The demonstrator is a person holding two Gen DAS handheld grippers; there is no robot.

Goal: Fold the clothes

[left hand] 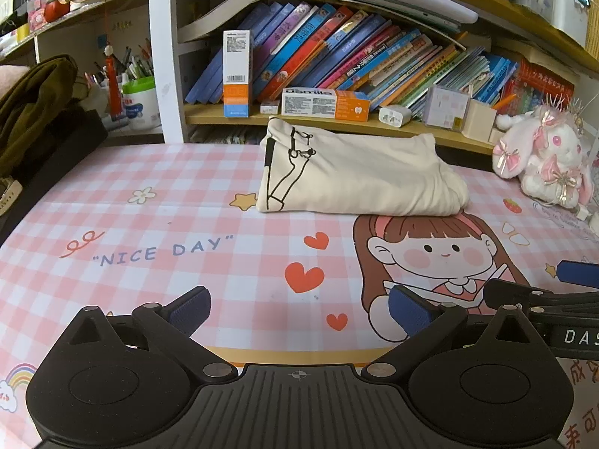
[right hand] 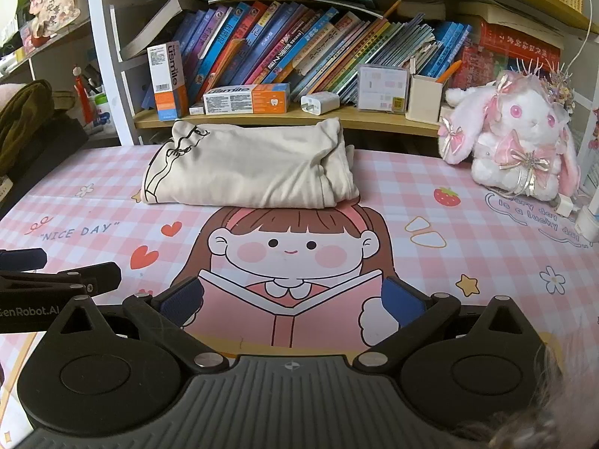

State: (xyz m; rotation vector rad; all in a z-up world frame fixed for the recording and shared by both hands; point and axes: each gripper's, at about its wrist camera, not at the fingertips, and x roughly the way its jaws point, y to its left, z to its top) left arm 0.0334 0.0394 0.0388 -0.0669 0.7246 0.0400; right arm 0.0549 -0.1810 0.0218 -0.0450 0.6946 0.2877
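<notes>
Apparently the folding is nearly all done: the cream garment (right hand: 251, 164) lies as a compact bundle at the far edge of the checked table mat (right hand: 468, 202), just in front of the bookshelf (right hand: 292, 116). My left gripper (left hand: 299, 308) and right gripper (right hand: 292, 301) hang well short of it, jaws spread, empty; at most a final tidy is left

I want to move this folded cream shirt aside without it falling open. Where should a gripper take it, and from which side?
Probably the folded cream shirt is best taken at its right end, where the layers bunch into a thick, rounded stack. Come in low from the right with the right gripper, now open over the checked table cover, pinching all layers together. The printed left end lies flatter and thinner.
</notes>
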